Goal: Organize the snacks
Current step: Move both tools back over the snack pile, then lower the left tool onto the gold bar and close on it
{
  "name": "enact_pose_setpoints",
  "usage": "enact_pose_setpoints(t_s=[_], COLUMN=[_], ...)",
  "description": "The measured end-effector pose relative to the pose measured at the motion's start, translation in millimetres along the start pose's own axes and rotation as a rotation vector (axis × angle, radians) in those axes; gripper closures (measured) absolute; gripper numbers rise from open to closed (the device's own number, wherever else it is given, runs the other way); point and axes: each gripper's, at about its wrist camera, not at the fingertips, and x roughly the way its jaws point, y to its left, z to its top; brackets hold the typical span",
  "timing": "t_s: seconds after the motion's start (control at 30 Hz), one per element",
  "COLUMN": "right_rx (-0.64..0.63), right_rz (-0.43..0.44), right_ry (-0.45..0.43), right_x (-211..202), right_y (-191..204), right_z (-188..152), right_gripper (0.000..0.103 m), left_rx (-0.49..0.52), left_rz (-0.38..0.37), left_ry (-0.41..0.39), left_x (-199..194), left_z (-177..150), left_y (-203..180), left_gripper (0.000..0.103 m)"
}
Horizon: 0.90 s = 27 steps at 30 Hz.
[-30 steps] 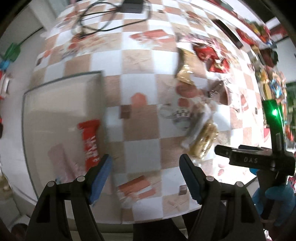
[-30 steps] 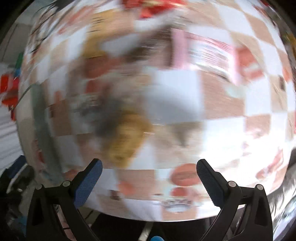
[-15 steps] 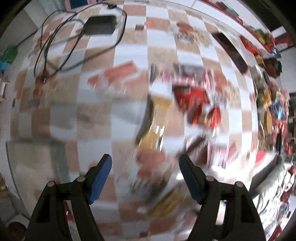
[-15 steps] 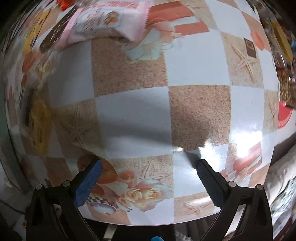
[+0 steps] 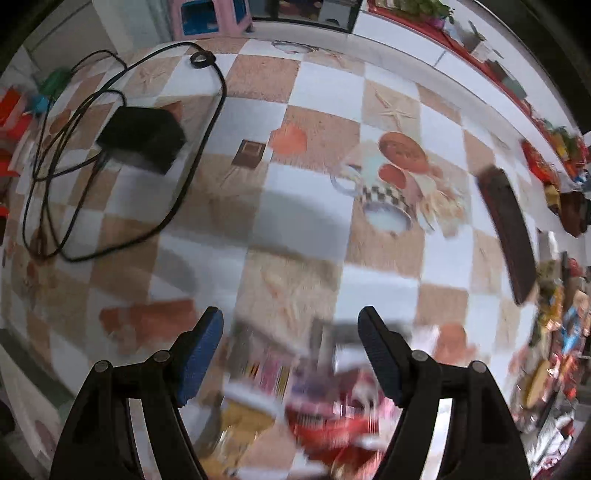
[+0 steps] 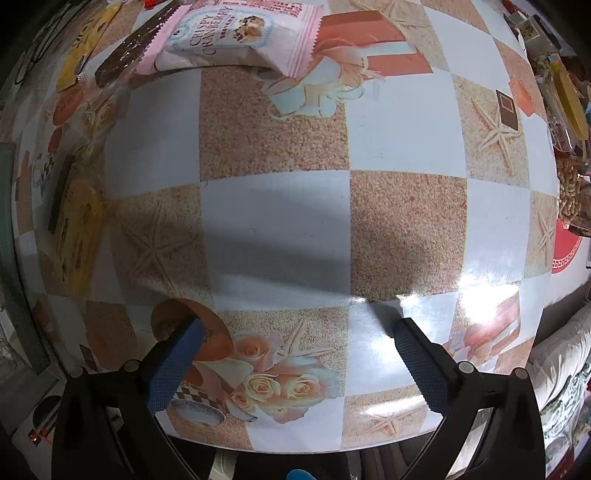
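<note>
Between picks: our left hand-held gripper (image 5: 290, 354), spread and empty, hangs above blurred snack packets (image 5: 325, 417); next we must lower and pinch one.

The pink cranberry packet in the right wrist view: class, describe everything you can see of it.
The pink packet is a sealed, puffy pillow pouch of glossy film with zigzag-cut ends. A pale blue label reads "Crispy Cranberry" beside a pictured snack. It lies flat and slanted at the far edge of the view on the checked tablecloth, its top cut off by the frame. A dark brown bar lies against its left end. Neither gripper touches it.
</note>
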Motion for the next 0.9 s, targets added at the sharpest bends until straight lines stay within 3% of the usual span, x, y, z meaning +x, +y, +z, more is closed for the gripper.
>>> enact_pose_setpoints(t_s=[0.1,0.13,0.23,0.33,0.63,0.7,0.9], right_rx=[0.0,-0.002,-0.006,-0.016,-0.017,-0.017,-0.017], right_rz=[-0.002,-0.002,-0.003,-0.008,-0.009,-0.009,-0.011], right_ry=[-0.015,-0.02,-0.037,-0.049,-0.058,-0.066,-0.084], right_x=[-2,-2,-4,-7,-9,-9,-13], right_y=[1,1,1,2,5,5,7], right_z=[-6,-7,-11,-14,-17,-18,-22], right_gripper=[0.0,0.0,0.0,0.0,0.0,0.0,0.0], left_rx=[0.042,0.067,0.163,0.241,0.339,0.334,0.204], left_rz=[0.047,0.058,0.039,0.034,0.032,0.004,-0.033], left_ry=[0.034,0.01,0.022,0.028,0.112,0.129,0.068], left_x=[21,20,19,17,5,-2,-40], left_z=[-3,-7,-25,-56,-165,-180,-187], left_y=[-9,-12,-19,-15,31,42,91], left_gripper=[0.024,0.023,0.023,0.021,0.018,0.018,0.018])
